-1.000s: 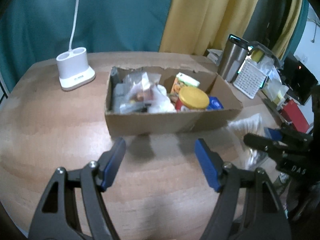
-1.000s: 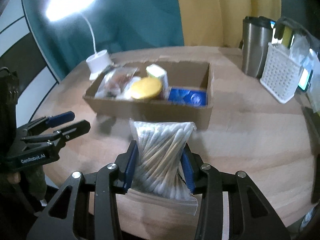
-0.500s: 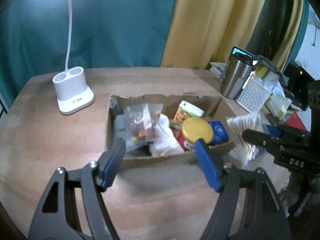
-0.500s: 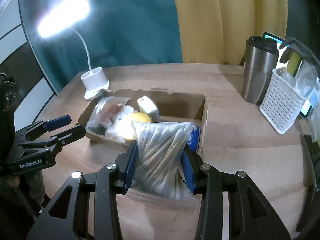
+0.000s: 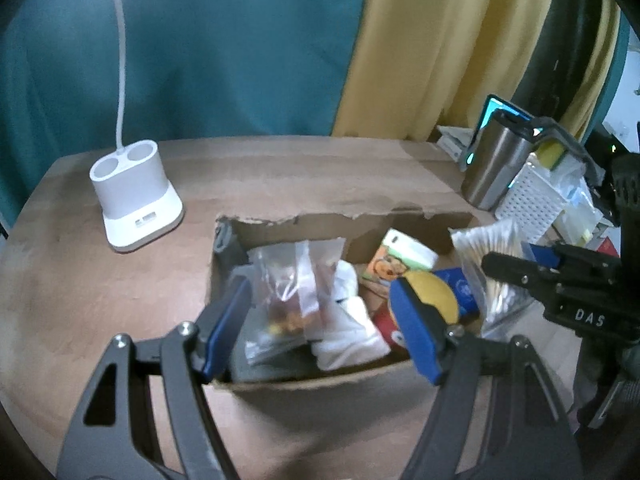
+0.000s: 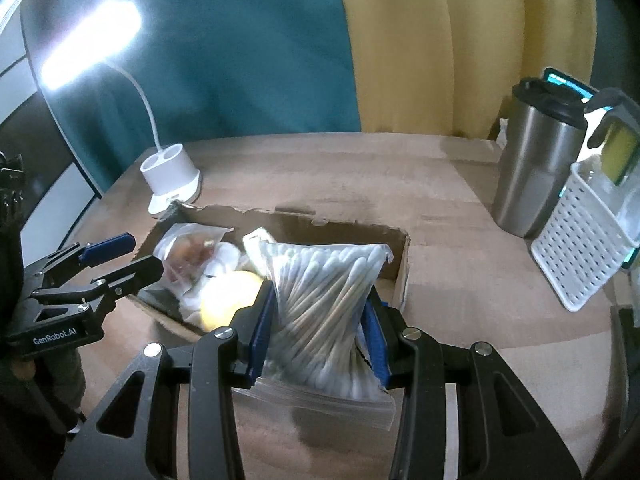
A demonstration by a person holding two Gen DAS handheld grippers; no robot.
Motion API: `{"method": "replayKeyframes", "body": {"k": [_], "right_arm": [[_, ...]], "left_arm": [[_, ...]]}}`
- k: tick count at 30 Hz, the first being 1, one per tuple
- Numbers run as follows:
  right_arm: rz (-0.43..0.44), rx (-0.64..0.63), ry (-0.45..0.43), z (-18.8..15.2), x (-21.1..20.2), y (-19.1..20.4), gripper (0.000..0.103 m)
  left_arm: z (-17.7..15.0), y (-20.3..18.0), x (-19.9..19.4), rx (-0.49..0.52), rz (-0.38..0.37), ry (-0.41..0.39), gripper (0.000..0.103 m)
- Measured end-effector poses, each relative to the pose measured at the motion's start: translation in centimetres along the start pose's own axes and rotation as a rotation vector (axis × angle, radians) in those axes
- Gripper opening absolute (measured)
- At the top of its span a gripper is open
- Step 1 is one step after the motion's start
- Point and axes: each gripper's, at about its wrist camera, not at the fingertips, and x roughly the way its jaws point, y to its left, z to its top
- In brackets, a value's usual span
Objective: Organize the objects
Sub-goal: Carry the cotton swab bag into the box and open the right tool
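A shallow cardboard box (image 5: 320,384) (image 6: 402,276) stands on the wooden table. Inside lie a clear snack bag (image 5: 288,280) (image 6: 188,248), a white cloth (image 5: 348,336), a yellow-lidded jar (image 5: 434,296) (image 6: 230,300), an orange carton (image 5: 394,258) and a blue packet (image 5: 460,290). My right gripper (image 6: 320,324) is shut on a clear bag of cotton swabs (image 6: 324,304) (image 5: 486,256), held over the box's right end. My left gripper (image 5: 320,316) hangs open over the box's near wall, nothing between its blue pads.
A white lamp base (image 5: 134,200) (image 6: 172,178) stands behind the box on the left, its lit head (image 6: 90,42) above. At the right are a steel tumbler (image 6: 536,168) (image 5: 496,168) and a white perforated basket (image 6: 580,240) (image 5: 528,200). Teal and yellow curtains hang behind the table.
Both grippers have moved forward toward the box. The swab bag now hangs over the box's right end, and my left gripper's pads now overlap the box's near wall.
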Motion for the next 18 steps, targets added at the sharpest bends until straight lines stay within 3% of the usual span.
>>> {"method": "replayKeyframes", "body": {"k": [18], "right_arm": [[-0.005,0.025,0.064,-0.1,4.4,-1.3,0.044]], "left_arm": [[-0.2,0.1,2.5,-0.011,0.001,0.047,0.073]]}}
